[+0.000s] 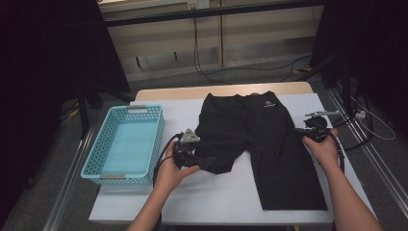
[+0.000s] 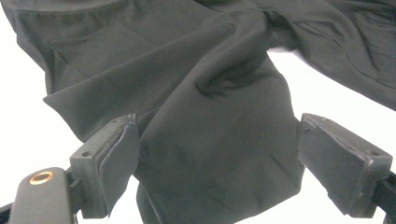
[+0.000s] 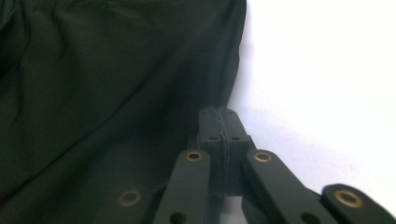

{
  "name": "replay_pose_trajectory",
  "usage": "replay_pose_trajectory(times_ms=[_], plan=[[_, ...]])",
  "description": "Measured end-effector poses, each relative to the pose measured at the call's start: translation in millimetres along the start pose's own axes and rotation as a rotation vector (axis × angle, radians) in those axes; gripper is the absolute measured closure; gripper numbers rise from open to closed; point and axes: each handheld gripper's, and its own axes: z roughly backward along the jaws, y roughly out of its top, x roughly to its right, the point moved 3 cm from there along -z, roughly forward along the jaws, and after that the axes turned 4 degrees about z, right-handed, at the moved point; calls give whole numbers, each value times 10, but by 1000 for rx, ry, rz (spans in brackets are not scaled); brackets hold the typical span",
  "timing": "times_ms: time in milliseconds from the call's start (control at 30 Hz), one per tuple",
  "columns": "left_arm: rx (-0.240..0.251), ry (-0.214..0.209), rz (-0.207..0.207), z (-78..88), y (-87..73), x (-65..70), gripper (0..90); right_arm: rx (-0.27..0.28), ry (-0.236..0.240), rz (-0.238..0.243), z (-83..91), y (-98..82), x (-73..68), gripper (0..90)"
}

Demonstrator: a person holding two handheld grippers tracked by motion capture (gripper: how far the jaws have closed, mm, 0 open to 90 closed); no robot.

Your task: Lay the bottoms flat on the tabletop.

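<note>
Presently, left tool (image 2: 217,172) jaws stand apart, folded leg of black shorts (image 1: 260,139) between them; right tool (image 3: 219,128) jaws together at the shorts' side edge.

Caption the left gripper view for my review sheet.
Open left gripper straddling a bunched leg of the black shorts on the white table.

Both forearms are bare, no sleeves. The left gripper (image 1: 204,161) and right gripper (image 1: 302,132) are black, each topped by a grey three-cornered plate, with brass-ringed rivets, dark grey pads and black cables.
</note>
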Motion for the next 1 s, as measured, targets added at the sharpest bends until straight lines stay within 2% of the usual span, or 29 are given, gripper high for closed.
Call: replay_pose_trajectory(times_ms=[67, 167, 267, 333, 500, 600, 633, 667, 700, 800, 900, 933, 1000], plan=[[-1, 0, -2, 8, 1, -3, 139, -8, 3, -12, 18, -6, 17, 900], [-1, -1, 3, 11, -3, -9, 139, -6, 9, -55, 37, -26, 71, 900], [0, -3, 6, 10, -5, -13, 139, -12, -11, -91, 74, -52, 168, 900], [1, -6, 8, 8, -3, -12, 139, -18, -9, -132, 109, -74, 247, 900], [-1, -9, 5, -8, 6, -11, 139, -40, -60, -131, 219, -144, 415, 900], [-3, -11, 5, -27, 11, -8, 139, -19, -43, -132, 251, -189, 479, 900], [-6, -11, 3, -31, 13, -6, 139, -12, -38, -135, 253, -201, 482, 858], [-5, 2, 2, -34, 15, -1, 139, -2, -23, -141, 253, -209, 471, 778], [-5, -9, 4, -36, 16, 0, 139, 5, -9, -150, 260, -213, 456, 712], [-8, -12, 0, -34, 19, 5, 139, -4, -14, -133, 306, -242, 391, 631], [-8, -13, -4, -28, 23, 16, 139, -13, 3, -141, 385, -308, 342, 632], [-7, 0, -6, -23, 26, 21, 139, -15, 6, -150, 418, -338, 325, 640], [-3, -14, -5, -16, 35, 25, 139, -21, 10, -149, 490, -404, 287, 659]])
